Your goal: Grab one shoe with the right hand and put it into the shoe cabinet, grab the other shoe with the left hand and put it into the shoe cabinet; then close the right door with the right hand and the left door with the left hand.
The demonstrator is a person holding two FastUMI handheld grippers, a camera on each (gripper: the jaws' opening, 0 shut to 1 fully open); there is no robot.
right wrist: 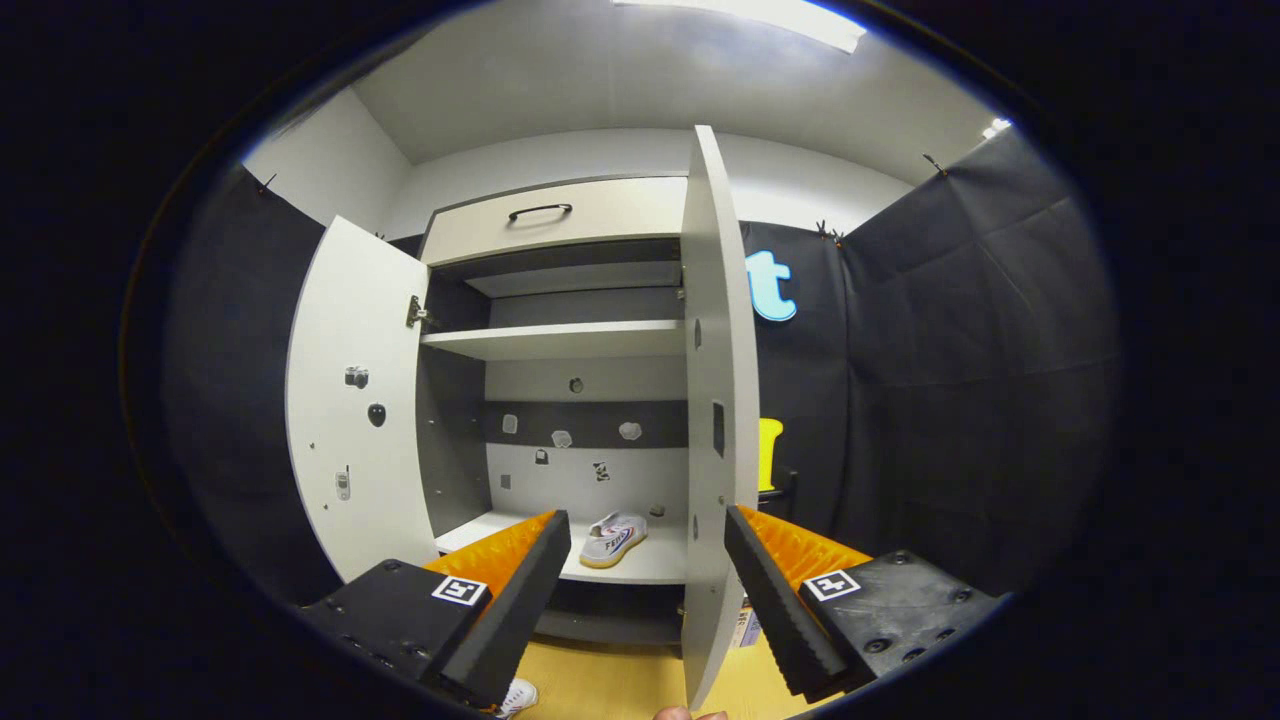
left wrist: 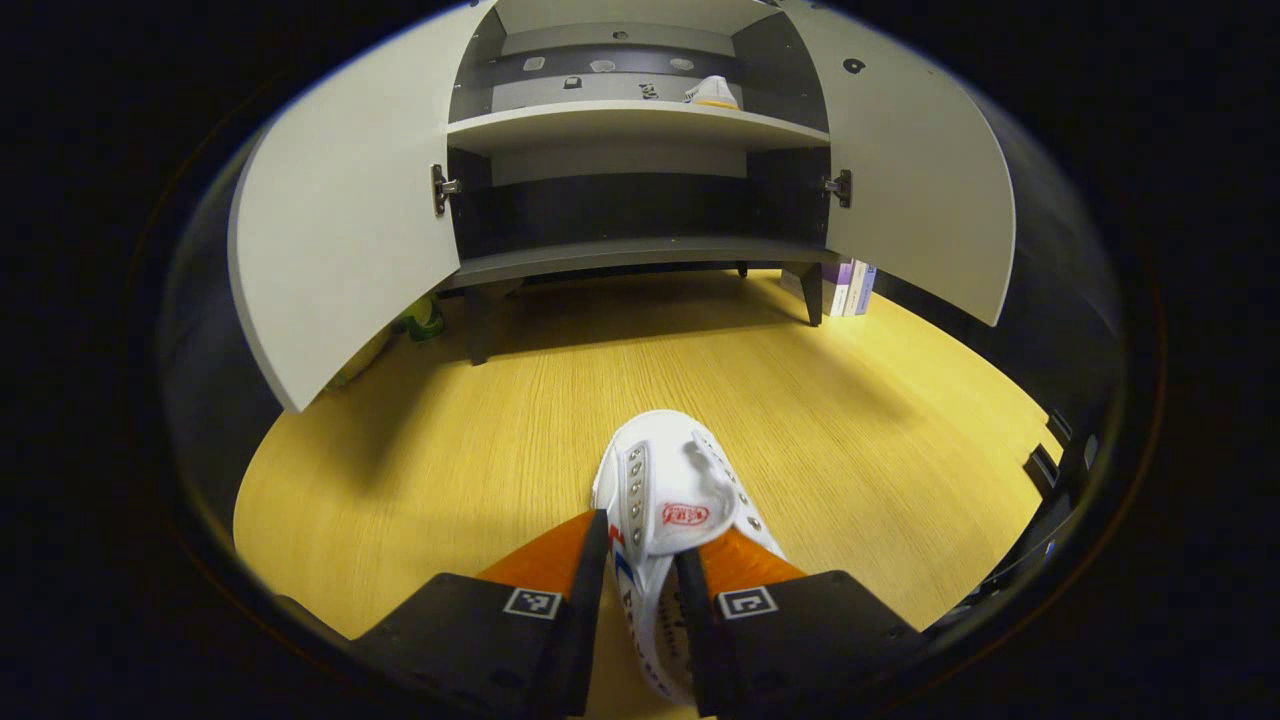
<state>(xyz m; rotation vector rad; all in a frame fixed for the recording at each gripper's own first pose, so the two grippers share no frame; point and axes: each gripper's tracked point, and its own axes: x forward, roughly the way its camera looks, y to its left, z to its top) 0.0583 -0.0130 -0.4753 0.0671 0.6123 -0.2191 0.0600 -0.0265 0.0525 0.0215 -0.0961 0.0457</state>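
Left gripper (left wrist: pixel 640 590) is clamped on the white sneaker (left wrist: pixel 672 490), both fingers squeezing its sides near the back, toe aimed at the shoe cabinet (left wrist: pixel 630 125) across the wood floor (left wrist: pixel 450 430). Right gripper (right wrist: pixel 645 590) is spread wide w/ nothing in it, the right door (right wrist: pixel 712 400) edge-on between its fingers. First sneaker (right wrist: pixel 612 538) sits on the shelf (right wrist: pixel 640 568) already. I think my grip is far back, so the toe could droop & hit the shelf edge, or the shoe could slip out. It could bump the first sneaker too. If I push the right door shut too soon, it could hit my left arm going in
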